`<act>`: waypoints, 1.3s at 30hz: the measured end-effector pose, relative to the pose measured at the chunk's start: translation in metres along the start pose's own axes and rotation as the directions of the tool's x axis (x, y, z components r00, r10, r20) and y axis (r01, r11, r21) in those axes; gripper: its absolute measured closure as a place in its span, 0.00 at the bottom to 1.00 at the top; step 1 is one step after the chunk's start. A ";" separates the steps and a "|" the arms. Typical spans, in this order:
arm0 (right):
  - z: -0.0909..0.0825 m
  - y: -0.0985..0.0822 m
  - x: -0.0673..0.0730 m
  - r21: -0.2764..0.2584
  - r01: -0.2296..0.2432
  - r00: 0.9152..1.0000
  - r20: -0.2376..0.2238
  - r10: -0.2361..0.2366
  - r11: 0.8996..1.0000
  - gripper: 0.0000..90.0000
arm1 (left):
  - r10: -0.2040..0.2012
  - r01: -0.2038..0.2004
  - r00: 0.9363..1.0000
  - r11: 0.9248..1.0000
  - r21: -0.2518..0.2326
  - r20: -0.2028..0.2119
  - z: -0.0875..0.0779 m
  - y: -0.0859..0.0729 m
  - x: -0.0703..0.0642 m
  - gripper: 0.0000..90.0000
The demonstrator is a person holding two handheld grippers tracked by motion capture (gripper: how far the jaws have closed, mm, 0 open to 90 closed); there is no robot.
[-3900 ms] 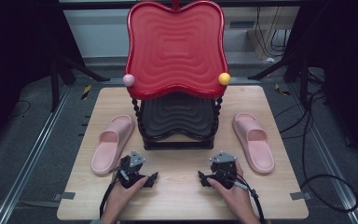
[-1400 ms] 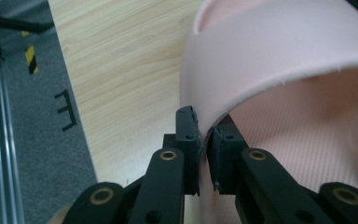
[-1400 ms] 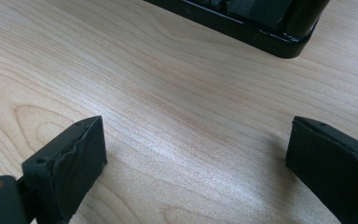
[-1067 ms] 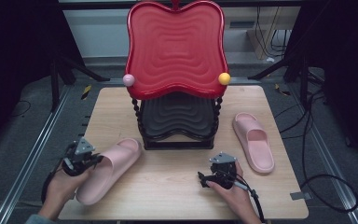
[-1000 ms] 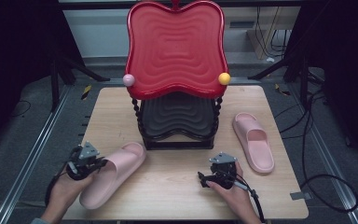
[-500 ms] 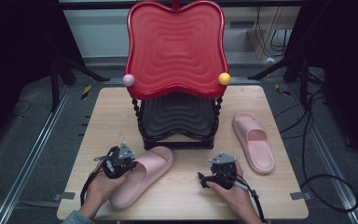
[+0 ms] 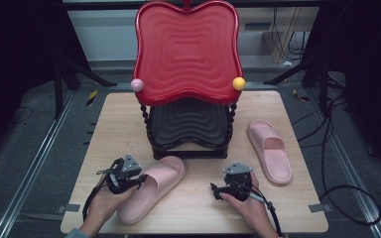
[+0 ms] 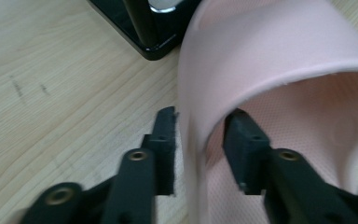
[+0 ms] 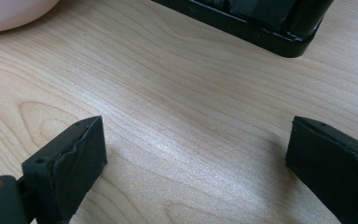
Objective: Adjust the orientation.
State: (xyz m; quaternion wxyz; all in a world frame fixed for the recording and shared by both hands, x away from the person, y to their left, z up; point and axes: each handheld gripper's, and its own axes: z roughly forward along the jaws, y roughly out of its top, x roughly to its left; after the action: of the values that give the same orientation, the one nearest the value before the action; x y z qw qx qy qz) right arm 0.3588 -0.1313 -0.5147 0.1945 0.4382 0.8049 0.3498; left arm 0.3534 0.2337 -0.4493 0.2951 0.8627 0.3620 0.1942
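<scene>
Two pink slippers lie on the wooden surface [image 7: 104, 119], one at each side of a black stand [image 7: 188, 130] that carries a red wavy tray [image 7: 188, 49] above a dark lower tray [image 7: 188, 124]. The near slipper [image 7: 151, 188] lies slanted at the front left, its toe just in front of the stand's base and its heel toward the surface's front edge. The left tool [image 7: 138, 179] sits at this slipper's left side, held in the person's left hand [image 7: 106, 201]. In the left gripper view the left tool [image 8: 200, 140] has one jaw outside the slipper's strap wall and the other inside it, under the strap; the jaws have just been opening, with a narrow gap now showing between each pad and the wall, so the strap's edge stands between them without being pinched. The same view shows the slipper [image 8: 284, 60] resting flat on the wood with a corner of the stand's black base [image 8: 154, 32] close beyond it. The other slipper [image 7: 270, 151] lies at the right of the stand, well apart from both tools. The right tool [image 7: 218, 187], in the right hand [image 7: 248, 203], rests low near the front; in the right gripper view its jaws [image 9: 196, 144] stand wide over bare wood, holding nothing.
</scene>
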 end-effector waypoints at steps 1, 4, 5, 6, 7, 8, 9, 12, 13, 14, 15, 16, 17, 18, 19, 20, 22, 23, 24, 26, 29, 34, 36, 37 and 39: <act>0.000 0.000 0.000 0.000 0.000 1.000 0.001 0.000 1.000 0.06 | -0.012 0.012 1.000 1.000 -0.014 0.001 -0.006 -0.002 -0.001 0.63; 0.000 0.000 0.000 0.000 0.000 1.000 0.001 0.000 1.000 0.06 | -0.032 0.034 0.999 0.998 -0.059 0.026 -0.018 -0.007 -0.006 0.58; 0.000 0.000 0.000 0.000 0.000 1.000 0.000 0.000 1.000 0.06 | -0.031 0.034 0.998 0.997 -0.071 0.046 -0.022 -0.008 -0.010 0.58; 0.000 0.000 0.000 0.000 0.000 1.000 0.000 0.000 1.000 0.06 | -0.031 0.036 0.998 0.996 -0.083 0.058 -0.025 -0.009 -0.014 0.55; 0.000 0.000 0.000 0.000 0.000 1.000 0.000 0.000 1.000 0.06 | -0.026 0.033 0.997 0.995 -0.093 0.072 -0.027 -0.011 -0.021 0.53; 0.000 0.000 0.000 0.000 0.000 1.000 0.001 0.000 1.000 0.06 | -0.026 0.033 0.997 0.995 -0.093 0.072 -0.027 -0.011 -0.021 0.52; 0.000 0.000 0.000 0.000 0.000 1.000 0.001 0.000 1.000 0.06 | -0.025 0.033 0.996 0.995 -0.098 0.082 -0.027 -0.011 -0.025 0.52; 0.000 0.000 0.000 0.000 0.000 1.000 0.000 0.000 1.000 0.06 | -0.011 0.022 0.993 0.996 -0.087 0.116 -0.020 -0.010 -0.038 0.53; 0.000 0.000 0.000 0.000 0.000 1.000 0.000 0.000 1.000 0.06 | -0.009 0.020 0.992 0.996 -0.085 0.127 -0.018 -0.009 -0.041 0.55; 0.000 0.000 0.000 0.000 0.000 1.000 0.000 0.000 1.000 0.06 | -0.011 0.023 0.989 0.996 -0.082 0.146 -0.013 -0.008 -0.046 0.55; 0.000 0.000 0.000 0.000 0.000 1.000 0.000 0.000 1.000 0.06 | -0.016 0.029 0.988 0.996 -0.083 0.154 -0.009 -0.006 -0.050 0.58; 0.000 0.000 0.000 0.000 0.000 1.000 0.000 0.000 1.000 0.06 | -0.015 0.028 0.987 0.996 -0.082 0.157 -0.006 -0.005 -0.052 0.58; 0.000 0.000 0.000 0.000 0.000 1.000 0.000 0.000 1.000 0.06 | -0.016 0.029 0.988 0.996 -0.082 0.154 -0.001 -0.004 -0.054 0.59; 0.000 0.000 0.000 0.000 0.000 1.000 0.001 0.000 1.000 0.06 | -0.019 0.032 0.988 0.996 -0.082 0.155 0.001 -0.004 -0.056 0.61; 0.000 0.000 0.000 0.000 -0.001 1.000 0.000 0.001 1.000 0.06 | -0.024 0.036 0.988 0.996 -0.078 0.152 0.006 -0.003 -0.057 0.64; 0.000 0.000 0.000 0.000 -0.001 1.000 0.000 0.001 1.000 0.06 | -0.027 0.038 0.989 0.996 -0.079 0.145 0.008 -0.002 -0.057 0.66; 0.000 0.000 0.000 0.000 -0.001 1.000 0.000 0.001 1.000 0.06 | -0.029 0.041 0.988 0.996 -0.077 0.150 0.010 -0.002 -0.057 0.69; 0.000 0.000 0.000 0.000 0.000 1.000 -0.001 0.000 1.000 0.06 | -0.031 0.043 0.988 0.996 -0.078 0.149 0.012 -0.001 -0.057 0.71; 0.000 0.000 0.000 0.000 0.001 1.000 -0.002 -0.001 1.000 0.06 | -0.033 0.045 0.988 0.996 -0.078 0.148 0.013 -0.001 -0.058 0.74; 0.000 0.000 0.000 0.001 0.001 1.000 -0.001 -0.001 1.000 0.06 | -0.039 0.051 0.988 0.996 -0.077 0.148 0.015 -0.001 -0.058 0.76; 0.000 0.000 0.000 0.001 0.001 1.000 -0.002 -0.001 1.000 0.06 | -0.045 0.058 0.988 0.995 -0.079 0.150 0.017 -0.001 -0.058 0.80; 0.000 0.000 0.000 0.001 0.001 1.000 -0.001 -0.001 1.000 0.06 | -0.053 0.067 0.986 0.994 -0.083 0.159 0.019 0.001 -0.059 0.87; 0.000 0.000 0.000 0.001 0.001 1.000 -0.001 -0.001 1.000 0.06 | -0.053 0.068 0.986 0.994 -0.088 0.155 0.018 0.002 -0.059 0.90; 0.000 0.000 0.000 0.001 0.001 1.000 -0.001 -0.001 1.000 0.06 | -0.053 0.068 0.986 0.994 -0.088 0.155 0.018 0.002 -0.059 0.91; 0.000 0.000 0.000 0.001 0.001 1.000 -0.001 -0.001 1.000 0.06 | -0.054 0.068 0.987 0.994 -0.088 0.155 0.017 0.002 -0.059 0.92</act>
State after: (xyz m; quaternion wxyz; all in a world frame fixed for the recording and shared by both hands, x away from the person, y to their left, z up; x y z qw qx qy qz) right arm 0.3585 -0.1315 -0.5146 0.1942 0.4377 0.8053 0.3496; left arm 0.3244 0.1827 -0.4681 0.3676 0.8487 0.3552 0.1355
